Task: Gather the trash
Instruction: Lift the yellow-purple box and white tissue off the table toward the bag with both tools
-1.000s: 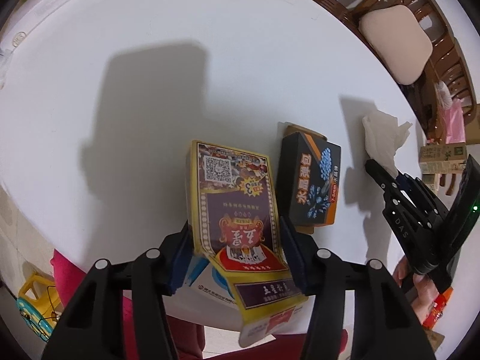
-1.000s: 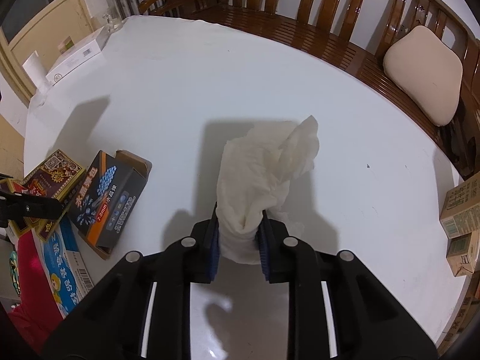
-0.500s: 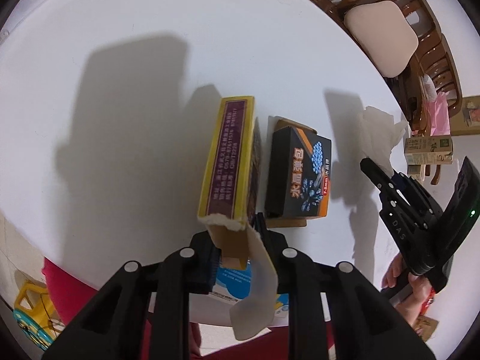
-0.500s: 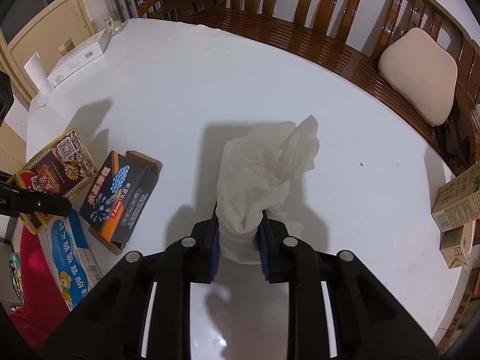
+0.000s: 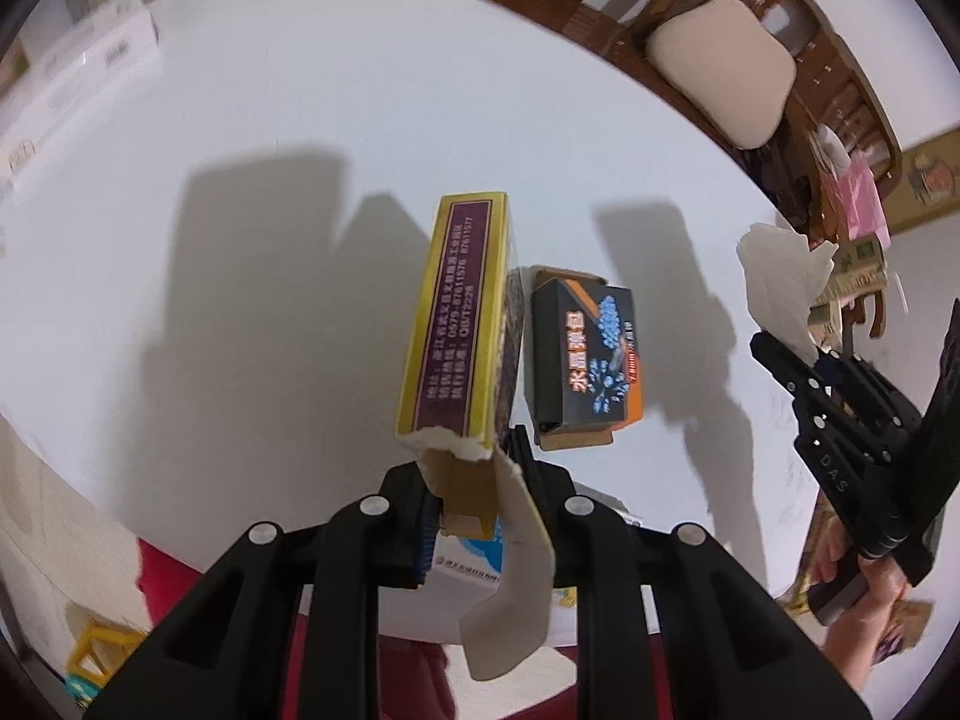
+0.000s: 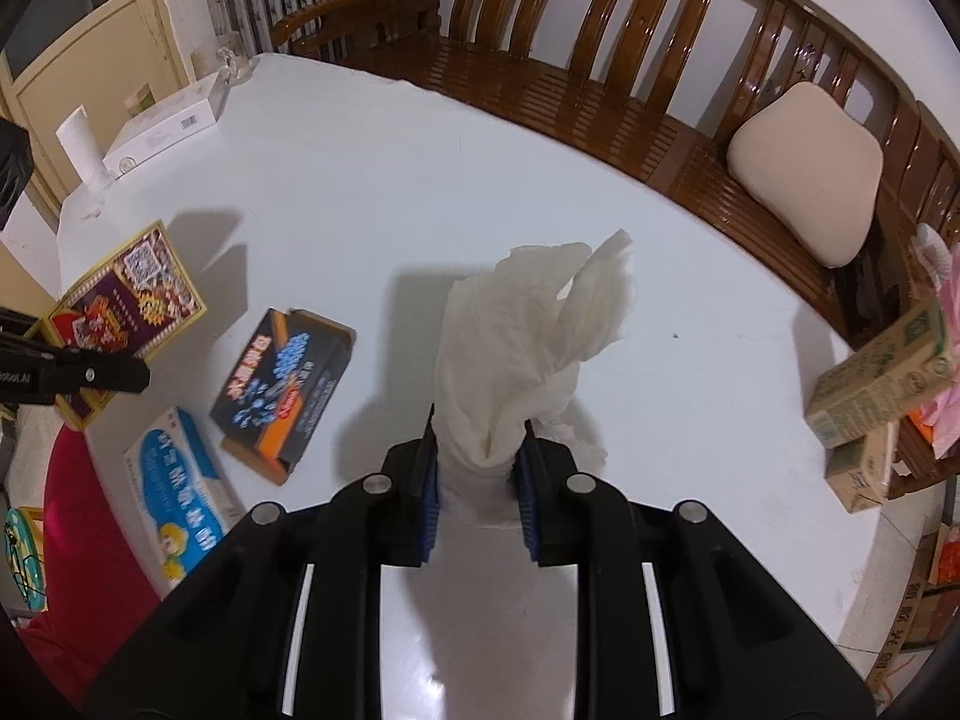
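My left gripper (image 5: 474,480) is shut on the torn end of a yellow and purple card box (image 5: 456,318), held edge-up above the white table (image 5: 270,120). The same box (image 6: 129,306) shows at the left of the right wrist view, off the table. My right gripper (image 6: 477,462) is shut on a crumpled white tissue (image 6: 528,354) that stands up between its blue pads. The tissue (image 5: 780,288) and right gripper (image 5: 804,354) also show at the right of the left wrist view. A black and orange box (image 5: 585,354) (image 6: 285,390) lies flat on the table.
A blue and white box (image 6: 180,492) lies at the table's near left edge. A white carton (image 6: 168,126) and a paper roll (image 6: 81,144) sit at the far left. Two green cartons (image 6: 882,384) stand at the right edge. A wooden bench (image 6: 600,90) with a beige cushion (image 6: 804,168) runs behind.
The left gripper closed on the yellow and purple box, tipped it from flat onto its edge and lifted it. The right gripper rose a little with the tissue still pinched.
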`<state>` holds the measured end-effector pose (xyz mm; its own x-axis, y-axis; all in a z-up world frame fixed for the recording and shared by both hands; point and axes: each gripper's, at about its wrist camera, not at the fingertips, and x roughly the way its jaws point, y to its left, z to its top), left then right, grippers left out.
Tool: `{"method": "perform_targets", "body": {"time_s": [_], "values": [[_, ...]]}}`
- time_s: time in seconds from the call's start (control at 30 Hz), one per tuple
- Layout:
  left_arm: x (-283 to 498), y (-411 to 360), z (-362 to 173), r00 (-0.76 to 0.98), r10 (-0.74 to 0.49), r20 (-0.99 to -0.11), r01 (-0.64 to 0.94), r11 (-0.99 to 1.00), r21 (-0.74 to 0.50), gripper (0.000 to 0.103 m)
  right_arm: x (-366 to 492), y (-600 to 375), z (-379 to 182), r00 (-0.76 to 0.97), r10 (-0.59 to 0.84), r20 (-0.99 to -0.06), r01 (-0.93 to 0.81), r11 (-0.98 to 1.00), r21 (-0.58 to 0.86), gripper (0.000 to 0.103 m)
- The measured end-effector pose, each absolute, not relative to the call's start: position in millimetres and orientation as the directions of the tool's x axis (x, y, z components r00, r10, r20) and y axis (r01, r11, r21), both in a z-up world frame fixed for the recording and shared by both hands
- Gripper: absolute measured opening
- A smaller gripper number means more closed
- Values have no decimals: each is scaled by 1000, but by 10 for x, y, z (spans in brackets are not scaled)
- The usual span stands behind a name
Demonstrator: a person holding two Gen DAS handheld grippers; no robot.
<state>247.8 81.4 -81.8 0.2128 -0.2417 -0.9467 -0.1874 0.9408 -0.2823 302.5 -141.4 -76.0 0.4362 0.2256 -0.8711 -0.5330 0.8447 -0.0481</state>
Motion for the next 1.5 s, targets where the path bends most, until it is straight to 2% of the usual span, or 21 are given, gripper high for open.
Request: {"method": "perform_targets", "body": {"time_s": [0.37, 0.7, 1.0, 1.5], "values": [[2032, 616, -239, 310, -232, -922, 20, 971, -238, 21, 2233, -1460, -81, 539, 228, -811, -494, 865, -86, 22], [1450, 425, -15, 348, -231, -909, 175, 968, -179, 21, 1263, -1294, 311, 600, 259, -757, -501, 859, -103, 21], [993, 258, -126, 324, -280, -904, 277, 941, -193, 21, 621, -1260, 273, 611, 273, -743, -488, 869, -82, 21], [446, 46, -636, 251, -282, -926, 381, 908, -173, 22, -30, -1321, -129, 571, 242, -784, -446, 894, -49, 21]]}}
